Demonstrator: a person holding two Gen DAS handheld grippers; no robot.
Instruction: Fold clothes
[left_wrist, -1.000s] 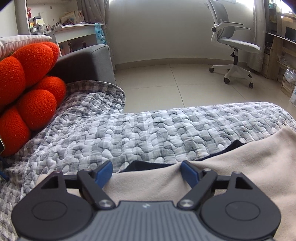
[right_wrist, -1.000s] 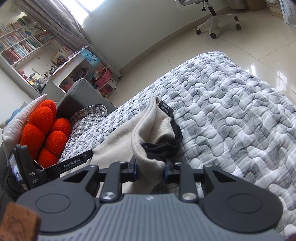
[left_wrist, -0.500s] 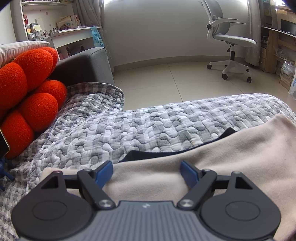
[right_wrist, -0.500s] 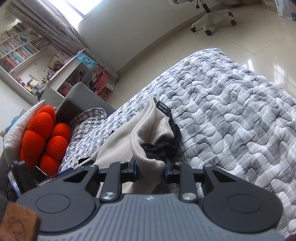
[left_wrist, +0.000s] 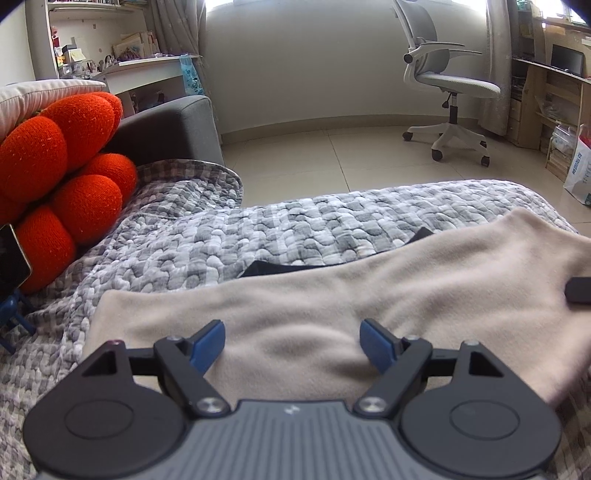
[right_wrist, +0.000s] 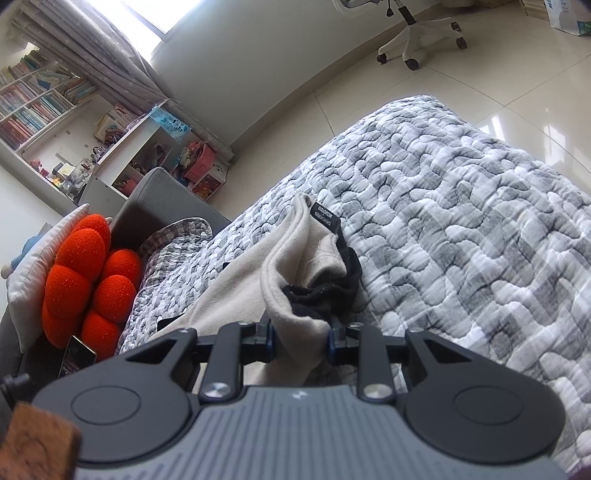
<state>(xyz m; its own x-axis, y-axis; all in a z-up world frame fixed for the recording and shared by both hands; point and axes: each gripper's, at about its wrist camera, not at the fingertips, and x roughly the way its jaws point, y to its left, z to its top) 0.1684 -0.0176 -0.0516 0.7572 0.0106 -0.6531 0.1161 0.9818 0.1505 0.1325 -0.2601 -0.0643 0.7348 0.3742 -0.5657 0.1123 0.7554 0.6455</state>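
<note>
A beige garment (left_wrist: 332, 291) with a black lining lies spread on a grey-and-white quilt (left_wrist: 258, 236). My left gripper (left_wrist: 293, 345) hovers just over its near part, blue pads wide apart, open and gripping nothing. In the right wrist view my right gripper (right_wrist: 301, 341) is shut on a bunched beige fold of the same garment (right_wrist: 295, 266), next to its black collar and label (right_wrist: 325, 218). A dark bit of the right gripper shows at the right edge of the left wrist view.
An orange knitted cushion (left_wrist: 62, 170) and a white pillow lean on the grey sofa arm (left_wrist: 166, 125) at left. A phone (right_wrist: 75, 356) lies below the cushion. An office chair (left_wrist: 447, 85) stands on the tiled floor beyond the quilt's far edge.
The left gripper has drawn back toward me over the garment, so more beige cloth shows ahead of its pads. The right gripper keeps its grip and has stayed put.
</note>
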